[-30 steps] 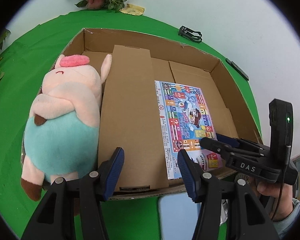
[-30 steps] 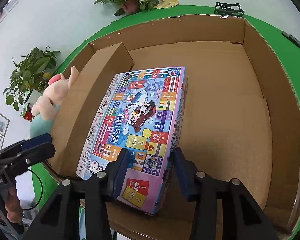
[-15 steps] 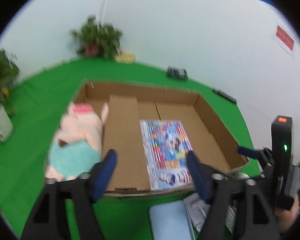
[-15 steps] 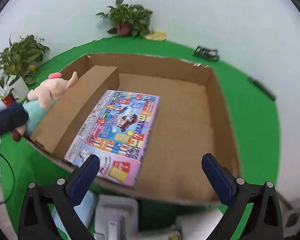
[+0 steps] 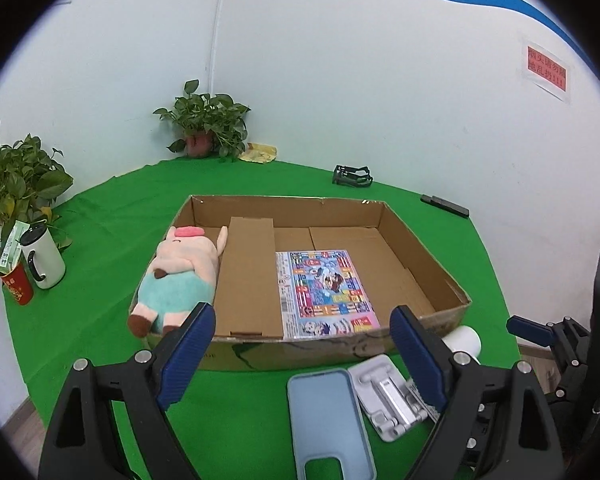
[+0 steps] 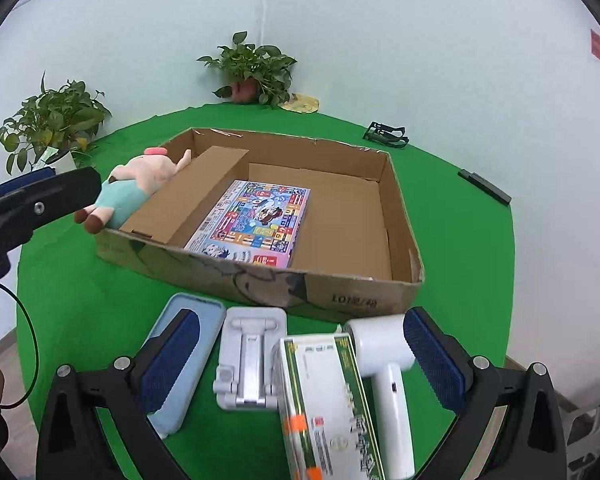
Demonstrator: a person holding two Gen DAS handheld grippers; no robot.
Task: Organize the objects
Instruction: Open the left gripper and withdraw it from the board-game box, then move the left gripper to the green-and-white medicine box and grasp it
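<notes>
Cardboard box point(image 6: 360, 300) holds board game point(image 6: 256, 220); both grippers' fingers spread.

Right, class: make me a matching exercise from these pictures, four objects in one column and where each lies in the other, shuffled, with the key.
Objects
1. plush pig
2. board game box
3. phone case
4. green-striped carton

Places
A. flat on the cardboard box floor
B. table, leftmost of the front row
C. left end of the cardboard box
D. table, between phone stand and white handheld device

Pairs: 1-C, 2-A, 3-B, 4-D
</notes>
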